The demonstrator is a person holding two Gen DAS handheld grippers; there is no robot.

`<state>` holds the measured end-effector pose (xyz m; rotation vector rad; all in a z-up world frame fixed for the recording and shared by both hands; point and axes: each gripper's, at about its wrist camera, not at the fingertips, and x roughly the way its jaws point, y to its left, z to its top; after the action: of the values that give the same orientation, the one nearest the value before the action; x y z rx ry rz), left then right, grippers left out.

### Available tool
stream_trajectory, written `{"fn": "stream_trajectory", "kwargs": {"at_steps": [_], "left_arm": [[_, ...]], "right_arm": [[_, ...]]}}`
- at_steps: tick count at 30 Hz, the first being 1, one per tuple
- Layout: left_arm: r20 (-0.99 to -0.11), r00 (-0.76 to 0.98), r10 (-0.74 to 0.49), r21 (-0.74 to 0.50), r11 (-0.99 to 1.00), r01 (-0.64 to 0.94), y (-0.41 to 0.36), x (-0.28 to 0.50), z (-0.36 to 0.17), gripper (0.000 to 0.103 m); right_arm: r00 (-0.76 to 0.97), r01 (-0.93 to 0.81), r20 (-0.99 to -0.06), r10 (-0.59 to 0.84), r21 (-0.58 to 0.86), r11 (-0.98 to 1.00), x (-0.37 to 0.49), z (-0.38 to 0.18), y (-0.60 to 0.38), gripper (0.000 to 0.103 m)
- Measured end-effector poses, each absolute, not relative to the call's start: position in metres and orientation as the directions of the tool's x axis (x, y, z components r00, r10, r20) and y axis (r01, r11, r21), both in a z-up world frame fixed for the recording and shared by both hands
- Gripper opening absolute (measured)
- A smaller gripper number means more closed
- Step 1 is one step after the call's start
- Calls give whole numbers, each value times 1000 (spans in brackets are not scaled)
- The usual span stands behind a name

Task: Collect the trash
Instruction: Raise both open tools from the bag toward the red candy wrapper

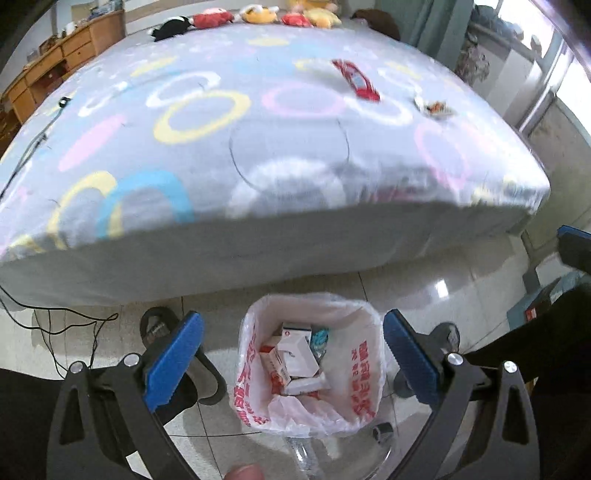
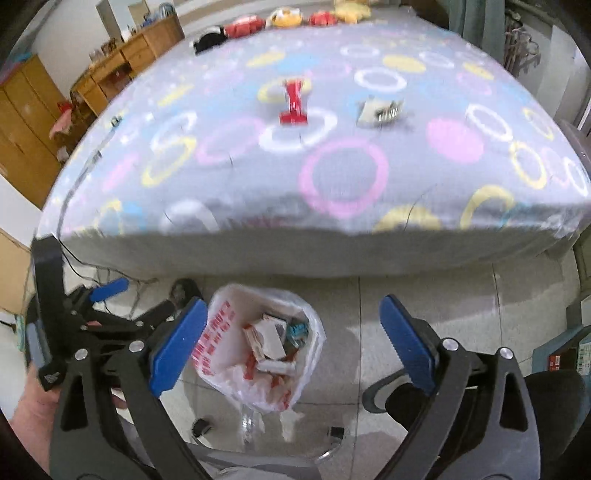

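Both grippers are hanging wide open and empty over the trash bag (image 1: 308, 365): the left gripper (image 1: 293, 356) and the right gripper (image 2: 293, 341) are each framing the bag's mouth between their blue pads, probably because this is where collected pieces get dropped. Standing on the floor just off the foot edge of the bed (image 1: 258, 236), the bag is holding small cartons (image 1: 295, 356) and crumpled wrappers. Two pieces of trash are lying on the bed, away from its foot edge and toward its right side: a red wrapper (image 1: 356, 79) and a pale, torn packet (image 1: 434, 107) near it, so the job is looking unfinished. Stuffed toys (image 1: 255, 14) are lining the head edge. From the right wrist the left gripper's arms are showing at the left border with the hand (image 2: 33, 406) holding them; the left wrist is catching only one blue pad (image 1: 574, 236) of the other gripper at its right border.
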<state>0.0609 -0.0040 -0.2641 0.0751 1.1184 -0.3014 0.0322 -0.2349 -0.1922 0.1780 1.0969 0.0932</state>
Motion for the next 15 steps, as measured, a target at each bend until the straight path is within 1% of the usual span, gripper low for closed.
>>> {"fn": "stream_trajectory", "kwargs": {"at_steps": [5,10,15], "left_arm": [[-873,442,-208,-110,965,237,4,59,-228,95],[-847,488,-210,-110,968,225,7,59,-188,95],[-814,551,-182,-62,971,229,1,60,-146,95]], "right_arm": [[532,18,-833,154,193,981,26,-147,-241,94],[588,31,-798,133,186,982,22,-117,-247,95],[637,42,-763,113,180,983,18,-90,-255,95]]}}
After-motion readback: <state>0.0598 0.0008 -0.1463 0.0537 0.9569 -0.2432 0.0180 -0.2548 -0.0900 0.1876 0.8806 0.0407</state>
